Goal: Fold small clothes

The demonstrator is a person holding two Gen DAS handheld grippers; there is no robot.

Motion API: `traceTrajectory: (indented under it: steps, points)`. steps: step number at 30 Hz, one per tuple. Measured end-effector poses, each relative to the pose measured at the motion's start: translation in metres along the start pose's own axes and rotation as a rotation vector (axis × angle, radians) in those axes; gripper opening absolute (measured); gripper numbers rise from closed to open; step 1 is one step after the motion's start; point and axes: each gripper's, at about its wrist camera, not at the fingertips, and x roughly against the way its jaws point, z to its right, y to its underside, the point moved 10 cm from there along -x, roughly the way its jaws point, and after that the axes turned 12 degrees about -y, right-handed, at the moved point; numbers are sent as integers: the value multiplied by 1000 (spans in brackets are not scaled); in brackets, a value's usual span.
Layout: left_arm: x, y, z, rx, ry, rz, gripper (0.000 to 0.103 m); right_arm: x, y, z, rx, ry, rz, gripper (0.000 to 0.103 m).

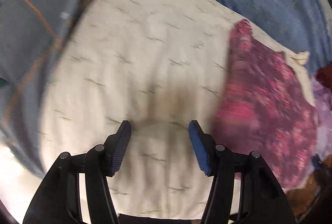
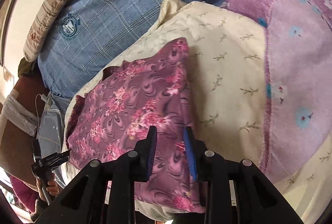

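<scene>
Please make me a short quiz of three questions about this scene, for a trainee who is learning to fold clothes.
1. True or false: the left gripper holds cloth between its jaws.
2. The pink floral garment lies on: A) the cream sprigged cloth; B) a wooden table; C) a basket.
3. Which cloth is under the right gripper?

Key
1. False: its jaws stand open over the cream cloth, nothing between them.
2. A.
3. The pink floral garment, seemingly folded; the jaws are apart and do not visibly pinch it.
</scene>
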Motion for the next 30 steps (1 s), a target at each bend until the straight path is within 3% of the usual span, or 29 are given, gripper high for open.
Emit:
traceTrajectory:
  steps: [2,4,5,7,10,13,16,18,19,22,23,25,27,28,30]
  points:
    - [8,-9,-3,40,75,-6,55,3,-2,7,-22,0,9,29]
    - [20,-21,10,87,226,-39,55,4,-6,12,-42,-1,13,32]
    - [24,-29,17,79,240,-27,56,2,-9,12,-47,-6,14,33]
    - [26,-44,40,16,223,1,57,-3,-18,8,-46,-27,27,36]
    - [17,-55,81,-66,199,-22,57,-20,-39,5,-54,-27,55,49]
    - [1,-68,114,-124,155,-22,57,-44,-56,5,-43,20,52,49]
    - [-14,-84,131,-155,66,23,57,-60,-73,-11,49,22,37,8]
    - [-34,-85,131,-156,31,-13,57,-60,-90,-17,85,18,82,6]
    - [-42,-84,130,-143,40,-37,57,-64,-97,-7,81,59,85,6]
    - [-35,-91,128,-98,141,-50,56,-86,-88,32,10,141,-12,7]
    - [-26,-96,130,-98,204,-46,56,-87,-84,35,-14,116,-22,11]
    - [-13,-107,130,-97,252,-21,57,-78,-84,28,-32,48,8,15]
    - [-7,-118,135,-91,270,-16,57,-71,-89,21,-55,-18,38,38]
    - [-5,-122,142,-89,270,-16,58,-68,-93,18,-71,-45,59,56]
    - [-11,-125,152,-107,259,-27,63,-68,-99,15,-75,-39,81,60]
